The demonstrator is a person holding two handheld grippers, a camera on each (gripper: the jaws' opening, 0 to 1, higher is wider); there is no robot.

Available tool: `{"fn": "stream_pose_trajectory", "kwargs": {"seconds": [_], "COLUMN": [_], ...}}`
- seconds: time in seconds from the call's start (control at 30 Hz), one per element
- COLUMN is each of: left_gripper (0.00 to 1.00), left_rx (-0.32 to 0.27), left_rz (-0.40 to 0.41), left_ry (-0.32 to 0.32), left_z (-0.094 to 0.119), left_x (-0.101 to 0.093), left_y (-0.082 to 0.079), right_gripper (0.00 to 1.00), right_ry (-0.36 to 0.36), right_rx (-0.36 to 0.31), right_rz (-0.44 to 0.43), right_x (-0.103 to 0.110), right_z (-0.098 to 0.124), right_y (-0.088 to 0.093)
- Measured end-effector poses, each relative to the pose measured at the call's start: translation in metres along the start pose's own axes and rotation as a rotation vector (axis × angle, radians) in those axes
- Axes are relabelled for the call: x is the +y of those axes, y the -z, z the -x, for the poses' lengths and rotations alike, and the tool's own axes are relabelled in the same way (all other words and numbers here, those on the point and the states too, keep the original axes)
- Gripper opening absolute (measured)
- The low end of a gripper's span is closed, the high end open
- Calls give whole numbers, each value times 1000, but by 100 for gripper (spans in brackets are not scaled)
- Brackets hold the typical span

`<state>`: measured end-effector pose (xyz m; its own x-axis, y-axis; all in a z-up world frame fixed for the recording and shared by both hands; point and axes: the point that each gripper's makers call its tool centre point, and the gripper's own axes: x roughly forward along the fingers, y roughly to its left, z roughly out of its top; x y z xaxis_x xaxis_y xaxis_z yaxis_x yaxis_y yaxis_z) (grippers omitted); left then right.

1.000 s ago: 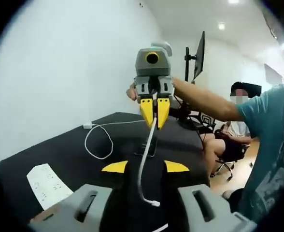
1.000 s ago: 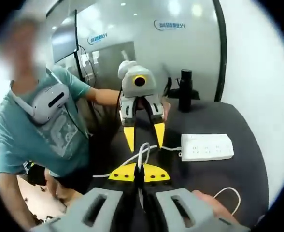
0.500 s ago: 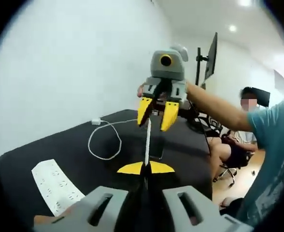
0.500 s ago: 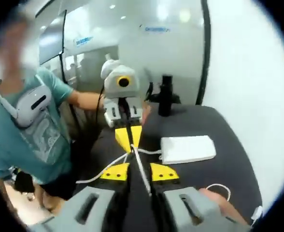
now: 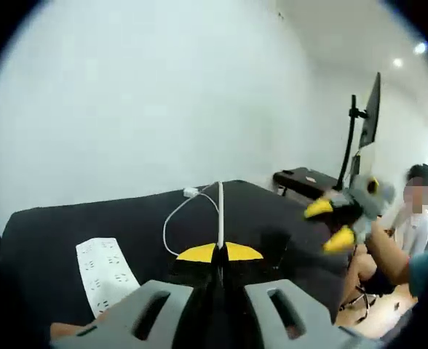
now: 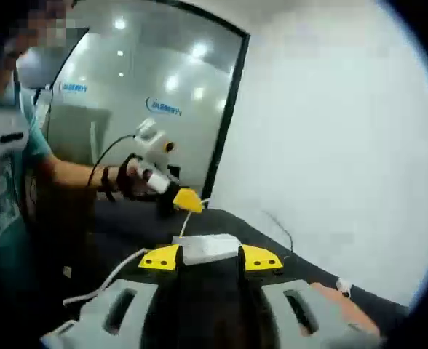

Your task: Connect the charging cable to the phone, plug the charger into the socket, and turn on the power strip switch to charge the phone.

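1. At the left of the left gripper view, the power strip, a flat white rectangular block with rows of socket holes, lies on the matte black table.
2. The left gripper is clenched on the charging cable, a thin, smooth white cord that rises straight from the yellow tips, then loops across the table to its small white charger.
3. The right gripper is released and holds nothing.
4. Judging by this, nothing is connected yet: phone link, plugging and switch all remain. I cannot make out the phone.
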<state>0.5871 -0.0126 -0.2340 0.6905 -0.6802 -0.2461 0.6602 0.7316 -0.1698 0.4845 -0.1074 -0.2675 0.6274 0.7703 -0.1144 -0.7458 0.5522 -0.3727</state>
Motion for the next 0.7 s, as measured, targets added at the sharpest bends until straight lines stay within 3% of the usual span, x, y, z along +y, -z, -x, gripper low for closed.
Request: {"fn": "stream_pose_trajectory", "kwargs": {"seconds": [0.03,0.1,0.17,0.3,0.4,0.53,0.63,0.7], "left_gripper": [1,1,1,1,1,1,1,1], "left_rx": [-2,2,9,26,21,46,58,52], "left_rz": [3,27,51,149,223,262,232,223], "left_ry": [-8,-27,-48,-123,-161,-209,-265,-268], "left_z": [-1,-3,-5,-8,-8,-12,-12,-14], "left_x": [0,0,1,12,18,23,30,35], "left_y": [0,2,7,25,45,83,102,106], "right_gripper": [31,30,30,29,28,27,26,26], "right_ry": [3,-11,-42,-10,13,33,49,60], "right_rx": [28,40,33,32,35,-18,-35,-39], "right_rz": [20,7,-73,-119,-117,-170,-192,-200], "right_x": [-3,11,24,15,10,4,-2,-4], "right_z": [3,4,8,16,20,28,35,39], "right_y": [15,28,37,48,49,40,39,38]}}
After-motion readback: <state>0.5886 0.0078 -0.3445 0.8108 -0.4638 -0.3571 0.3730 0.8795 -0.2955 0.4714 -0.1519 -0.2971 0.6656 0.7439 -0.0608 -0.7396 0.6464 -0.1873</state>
